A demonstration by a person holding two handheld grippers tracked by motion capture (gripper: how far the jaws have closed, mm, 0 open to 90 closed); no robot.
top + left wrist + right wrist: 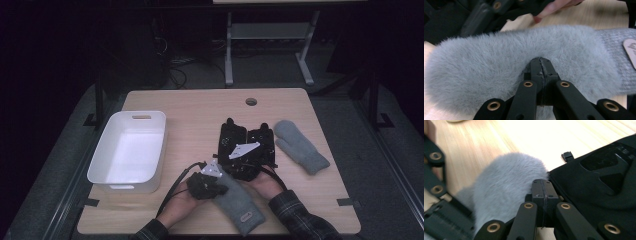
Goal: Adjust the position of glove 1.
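Observation:
A grey fuzzy mitten point(239, 200) lies near the table's front edge, with its cuff and label toward me. My left gripper point(216, 189) comes at it from the left. In the left gripper view my left gripper point(541, 60) has its jaws shut together, the tips sunk into the fur of the mitten point(499, 65). My right gripper point(234, 170) is at the mitten's rounded far end. In the right gripper view my right gripper point(542, 181) is shut too, with its tips beside the mitten point(504, 185). I see no fabric between either pair of jaws. A second grey mitten point(299, 145) lies flat to the right.
A white bin point(131, 150) stands at the table's left side. Bulky black hardware point(232, 137) sits just beyond the grippers, close to the right gripper's tips. The table has a cable hole point(251, 101) near its far edge.

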